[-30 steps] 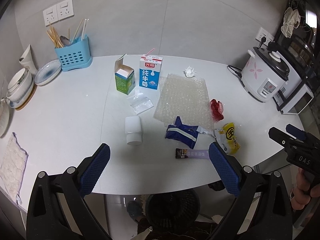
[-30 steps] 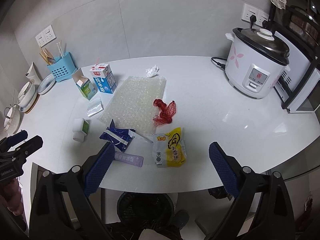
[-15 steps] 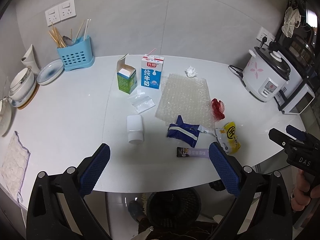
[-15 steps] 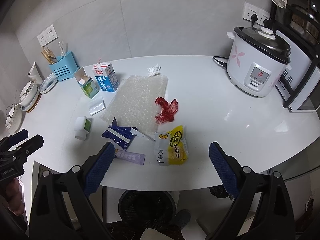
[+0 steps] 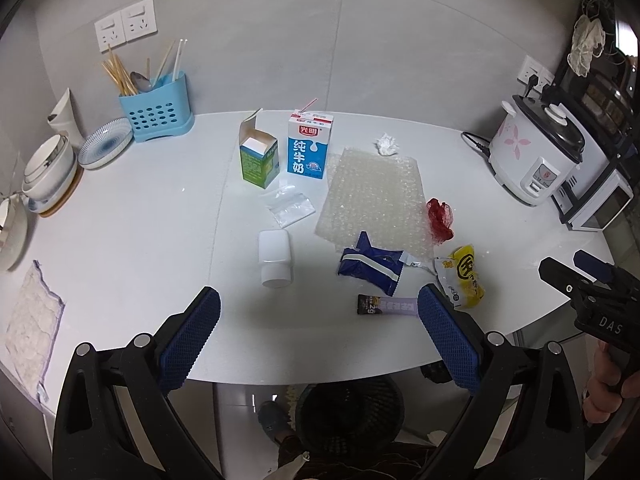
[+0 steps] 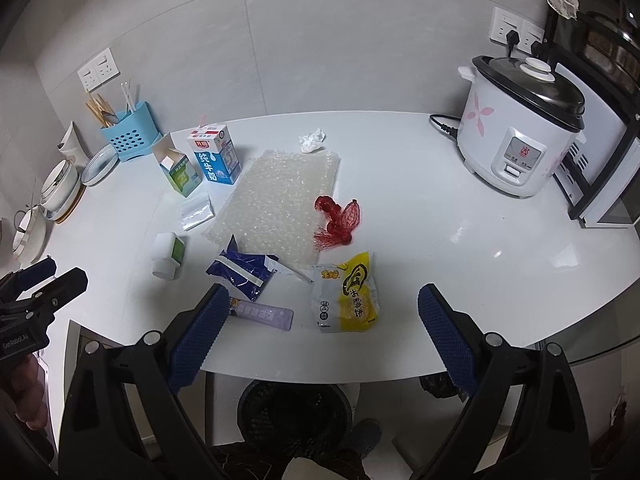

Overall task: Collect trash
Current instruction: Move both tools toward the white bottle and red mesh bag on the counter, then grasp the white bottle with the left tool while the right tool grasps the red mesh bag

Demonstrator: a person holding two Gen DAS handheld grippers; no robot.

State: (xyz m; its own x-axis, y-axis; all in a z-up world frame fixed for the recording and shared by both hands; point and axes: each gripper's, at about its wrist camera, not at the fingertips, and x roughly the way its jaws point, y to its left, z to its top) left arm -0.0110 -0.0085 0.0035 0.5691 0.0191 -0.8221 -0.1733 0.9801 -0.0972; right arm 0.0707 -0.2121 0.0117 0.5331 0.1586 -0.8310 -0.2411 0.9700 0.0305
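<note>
Both grippers hover off the near edge of the white table (image 5: 120, 240), nothing collected yet. Left gripper (image 5: 318, 330) wide open, empty; right gripper (image 6: 324, 330) likewise. Nearest trash: purple sachet (image 6: 262, 315) lies flat at the near edge, long axis roughly left–right, touching the right gripper's left fingertip in view; yellow snack packet (image 6: 352, 294) sits dead ahead between its fingers — right hand looks better placed. Black bin (image 6: 294, 414) sits below the edge.

Grey tiled wall (image 6: 280, 40) with white sockets (image 5: 126, 24) behind a white rounded table (image 6: 440, 220). Rice cooker (image 6: 520, 136) at its right edge, dish stack (image 5: 48, 172) at left.
</note>
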